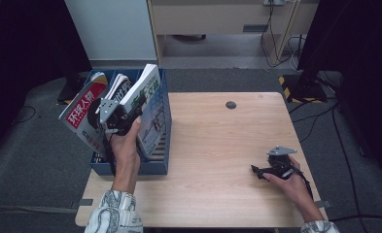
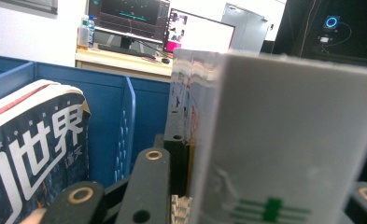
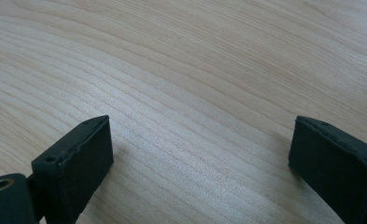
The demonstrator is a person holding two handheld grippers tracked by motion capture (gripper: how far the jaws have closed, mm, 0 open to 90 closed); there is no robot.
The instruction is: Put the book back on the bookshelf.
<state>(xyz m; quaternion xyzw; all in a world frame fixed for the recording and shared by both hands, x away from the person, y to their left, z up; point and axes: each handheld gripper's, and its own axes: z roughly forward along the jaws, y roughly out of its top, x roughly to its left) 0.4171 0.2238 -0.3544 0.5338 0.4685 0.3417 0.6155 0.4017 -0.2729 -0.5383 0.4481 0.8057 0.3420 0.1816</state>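
Note:
A thick magazine (image 1: 148,104) with a white and green cover stands tilted in the right slot of a blue file box (image 1: 152,167). My left gripper (image 1: 118,116) is shut on that magazine's near edge. In the left gripper view the magazine (image 2: 284,140) sits between the jaws of the left gripper (image 2: 256,200), one black jaw on each side. On the wooden table (image 1: 217,141), towards the right front, my right gripper (image 1: 254,169) rests and points left. Bare wood lies between the wide-open jaws of the right gripper (image 3: 200,158).
A red-covered magazine (image 1: 84,109) leans out of the box's left slot, and another magazine (image 1: 119,86) stands in the middle one. A dark magazine (image 2: 31,144) with white characters leans against a blue divider (image 2: 127,121). A round cable hole (image 1: 231,105) marks the table's far side.

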